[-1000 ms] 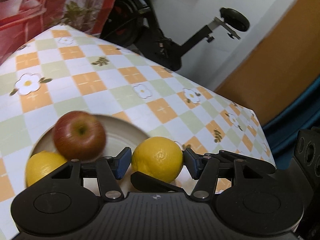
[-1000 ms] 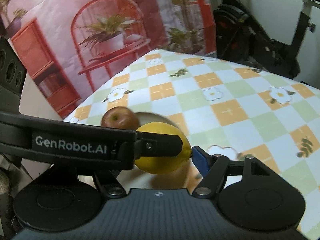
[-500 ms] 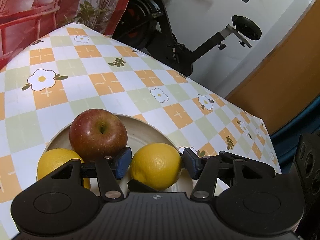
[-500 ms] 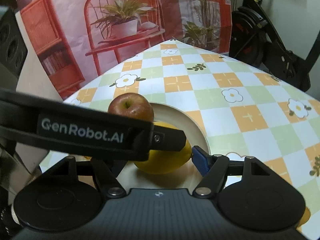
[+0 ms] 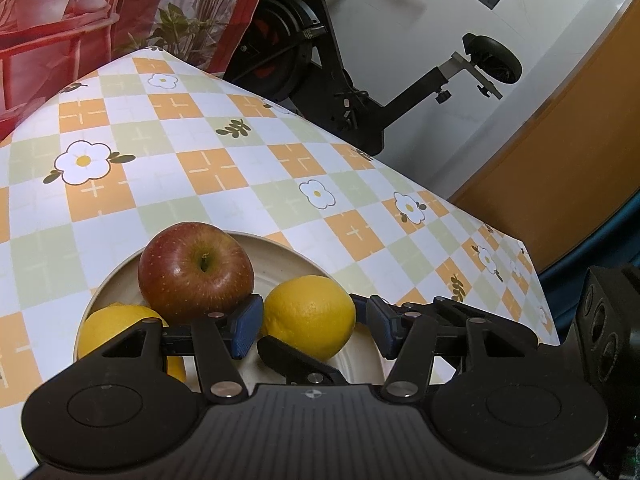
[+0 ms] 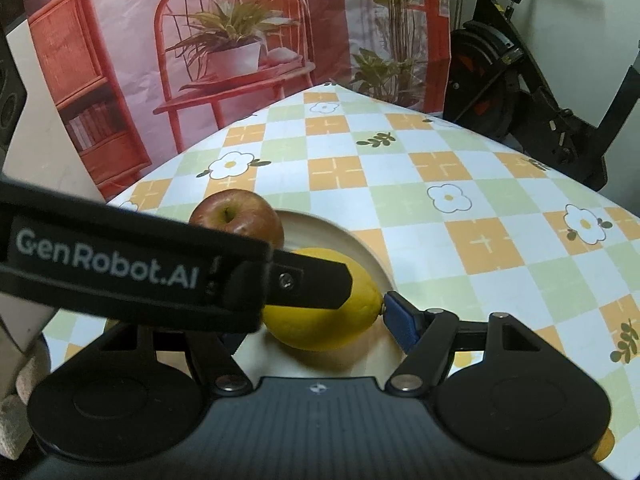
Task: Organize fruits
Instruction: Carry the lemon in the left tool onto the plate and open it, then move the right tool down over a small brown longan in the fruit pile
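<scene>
On the tabletop [image 5: 208, 168] with its orange, green and white checked flower cloth, a shallow cream ceramic plate [image 5: 280, 246] is holding a red apple [image 5: 196, 270] and two yellow lemons. Over the plate, the left gripper [image 5: 310, 326] is straddling the nearer round lemon [image 5: 310, 314], its jaws standing apart with a gap on the right side. The right gripper [image 6: 320, 316] is bracketing a lemon [image 6: 320, 324] too, its blue pad [image 6: 400, 320] touching the tip; its grip cannot be told. The second lemon [image 5: 108, 326] is lying at the plate's left edge.
</scene>
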Tool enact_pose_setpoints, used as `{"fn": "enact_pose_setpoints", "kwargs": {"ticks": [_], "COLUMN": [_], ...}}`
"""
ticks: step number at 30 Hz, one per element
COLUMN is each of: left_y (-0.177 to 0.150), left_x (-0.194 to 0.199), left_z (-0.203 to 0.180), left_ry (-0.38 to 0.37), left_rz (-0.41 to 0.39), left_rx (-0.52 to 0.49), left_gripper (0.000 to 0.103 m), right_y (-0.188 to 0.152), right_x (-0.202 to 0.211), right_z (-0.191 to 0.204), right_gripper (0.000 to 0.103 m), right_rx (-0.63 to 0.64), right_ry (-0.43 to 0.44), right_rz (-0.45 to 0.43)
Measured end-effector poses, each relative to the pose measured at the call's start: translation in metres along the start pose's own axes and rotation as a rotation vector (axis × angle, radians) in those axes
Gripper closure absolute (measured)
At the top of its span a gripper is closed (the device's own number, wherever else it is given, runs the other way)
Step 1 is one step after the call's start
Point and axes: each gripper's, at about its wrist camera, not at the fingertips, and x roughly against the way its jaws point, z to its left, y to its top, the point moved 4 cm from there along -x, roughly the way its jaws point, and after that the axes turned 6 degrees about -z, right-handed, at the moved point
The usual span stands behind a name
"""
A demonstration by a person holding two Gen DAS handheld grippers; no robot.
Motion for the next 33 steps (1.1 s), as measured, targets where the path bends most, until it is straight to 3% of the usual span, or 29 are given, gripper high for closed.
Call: {"fn": "enact_pose_setpoints", "kwargs": {"ticks": [15,26,33], "left_y": [0.005,0.007,-0.006], "left_x": [0.017,0.044,0.059], "left_z": [-0.004,-0.031,-0.065], "left_ry": [0.052,0.091,0.102], "left_rz": [-0.034,-0.116,-0.186], "left_rx": [-0.037,-0.144,-0.247], "left_gripper": [0.042,0.038,0.038], "right_y": [-0.002,-0.008,-0.027], "right_x": [0.01,0.064,0.125], "right_z": [0.001,-0.009,-0.042], "right_gripper": [0.03,0.03,0.03], "right_rx": [-0.023,-0.062,-0.159], "right_ry": [-0.01,-0.011,-0.086], "right_rz": [0.008,-0.086,-0.226]}}
